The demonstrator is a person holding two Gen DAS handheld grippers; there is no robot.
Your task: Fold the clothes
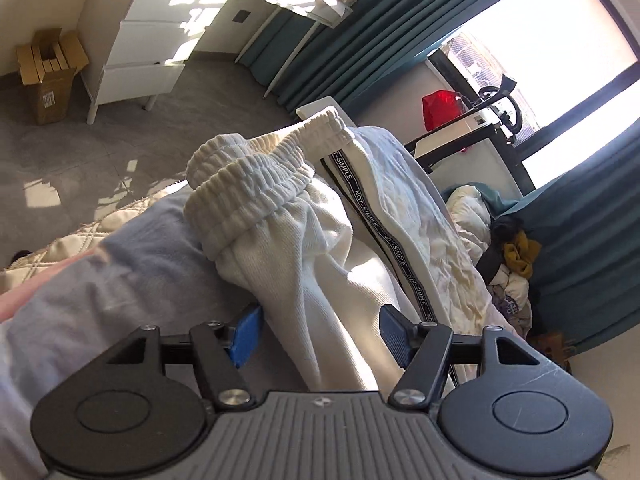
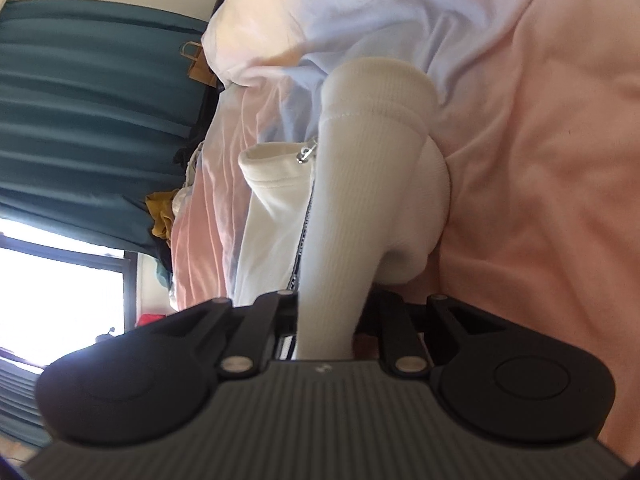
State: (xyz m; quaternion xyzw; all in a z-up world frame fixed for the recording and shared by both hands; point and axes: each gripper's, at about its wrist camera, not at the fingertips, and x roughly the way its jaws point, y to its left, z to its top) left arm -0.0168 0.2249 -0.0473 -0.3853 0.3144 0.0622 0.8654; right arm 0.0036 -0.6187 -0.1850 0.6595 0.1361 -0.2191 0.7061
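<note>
White trousers (image 1: pixel 304 240) lie on the bed (image 1: pixel 132 264), mid-fold: our left gripper (image 1: pixel 320 336) stands released astride them, our right gripper (image 2: pixel 326 320) pinches a ribbed cuff (image 2: pixel 340 216), which we judge needs laying flat next.

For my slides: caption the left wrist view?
Open left gripper over white sweatpants lying on a bed.
</note>
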